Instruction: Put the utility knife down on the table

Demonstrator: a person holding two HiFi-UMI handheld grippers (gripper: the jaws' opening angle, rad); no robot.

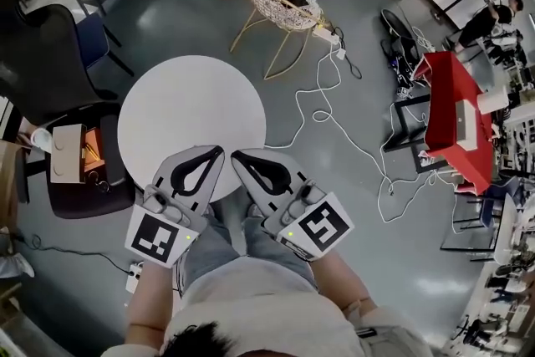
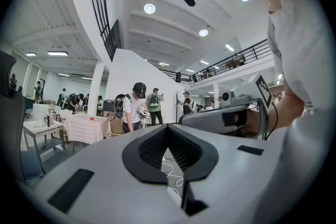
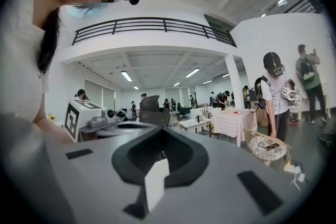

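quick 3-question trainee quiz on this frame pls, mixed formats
1. True or false: a utility knife lies on the round table.
2. The jaws of the left gripper and right gripper are: A) wide apart, B) together, C) out of view.
3. Fill in: in the head view, the cardboard box sits to the table's ___.

Key: 1 false; 2 B; 3 left.

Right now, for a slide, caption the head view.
Left gripper and right gripper, fingers closed, at the near edge of a round white table.
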